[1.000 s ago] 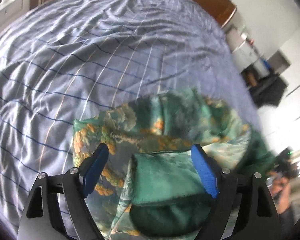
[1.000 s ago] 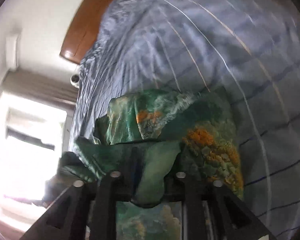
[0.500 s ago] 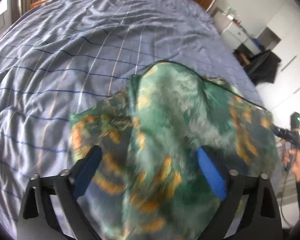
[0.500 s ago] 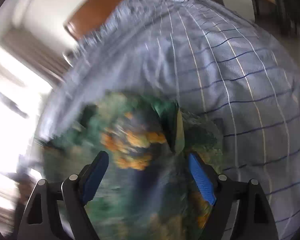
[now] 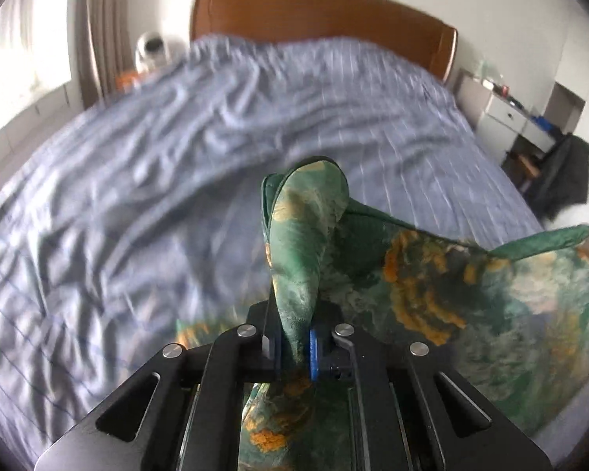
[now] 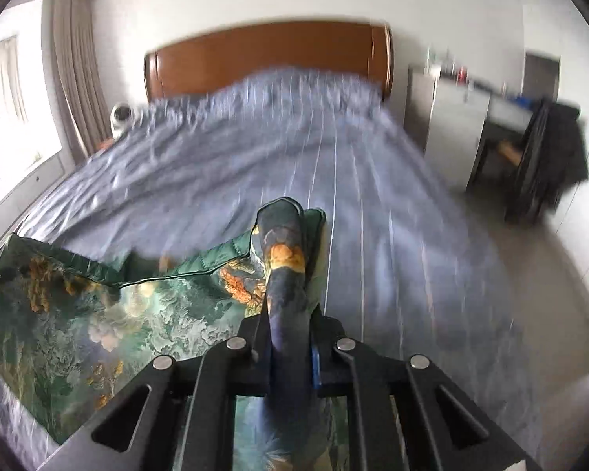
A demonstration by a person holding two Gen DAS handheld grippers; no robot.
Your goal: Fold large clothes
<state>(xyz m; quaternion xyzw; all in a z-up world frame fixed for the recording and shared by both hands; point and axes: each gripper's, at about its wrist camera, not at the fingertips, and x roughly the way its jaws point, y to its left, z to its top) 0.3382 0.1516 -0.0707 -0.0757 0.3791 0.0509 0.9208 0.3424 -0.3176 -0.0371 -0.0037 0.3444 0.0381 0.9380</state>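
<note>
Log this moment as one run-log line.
step: lift garment | left gripper: shut on green patterned garment | right gripper: shut on same garment | garment: stretched between both, above blue striped bed cover

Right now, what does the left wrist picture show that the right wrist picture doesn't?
Only the left wrist view shows the left hand-held gripper shut on a bunch of the green patterned cloth, which spreads to its right. Only the right wrist view shows the right hand-held gripper, also shut on the cloth, and bare floor beside the bed. Both show the blue striped bedspread and wooden headboard.
</note>
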